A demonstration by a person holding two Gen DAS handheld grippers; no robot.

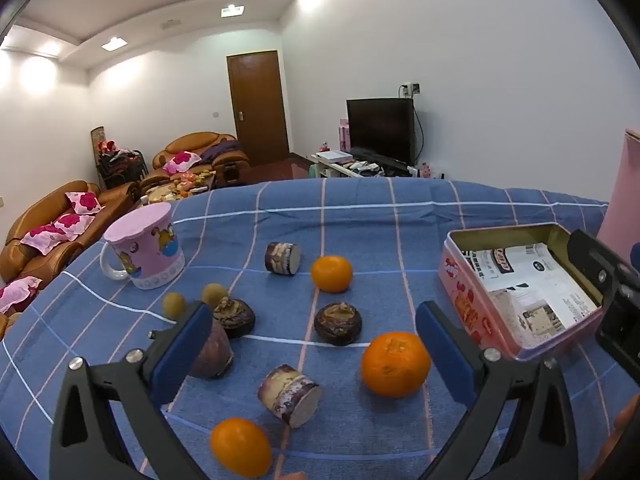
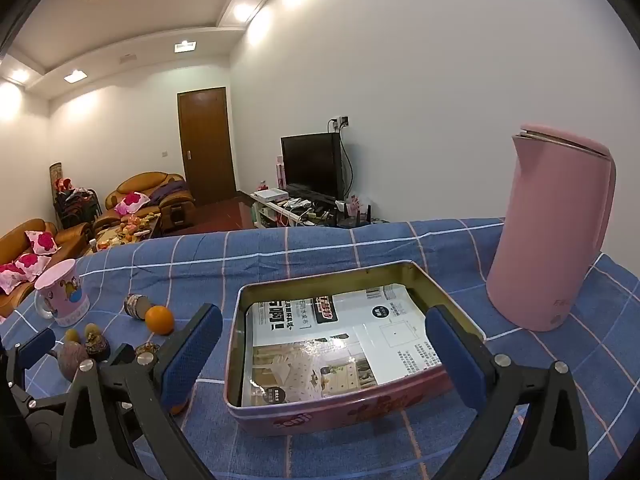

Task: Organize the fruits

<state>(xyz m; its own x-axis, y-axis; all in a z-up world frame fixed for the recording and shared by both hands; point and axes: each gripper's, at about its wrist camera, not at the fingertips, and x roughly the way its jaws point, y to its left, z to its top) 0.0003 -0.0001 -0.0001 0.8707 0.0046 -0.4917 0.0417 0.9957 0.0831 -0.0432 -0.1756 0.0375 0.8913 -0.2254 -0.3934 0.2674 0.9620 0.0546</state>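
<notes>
Three oranges lie on the blue checked cloth: one far (image 1: pixel 331 273), one near my right finger (image 1: pixel 395 363), one close in front (image 1: pixel 241 446). Two dark water chestnuts (image 1: pixel 338 323) (image 1: pixel 234 317), two cut sugarcane pieces (image 1: pixel 289 395) (image 1: pixel 283 258), a purple round fruit (image 1: pixel 212 354) and two small longans (image 1: pixel 174 305) lie among them. My left gripper (image 1: pixel 314 344) is open above the fruits and holds nothing. The pink tin (image 2: pixel 340 412), lined with printed paper, holds no fruit. My right gripper (image 2: pixel 324 356) is open over the tin.
A pink lidded mug (image 1: pixel 146 246) stands at the left of the cloth. A tall pink kettle (image 2: pixel 552 232) stands right of the tin. The right gripper shows at the edge of the left wrist view (image 1: pixel 608 292). Sofas, a door and a television are behind the table.
</notes>
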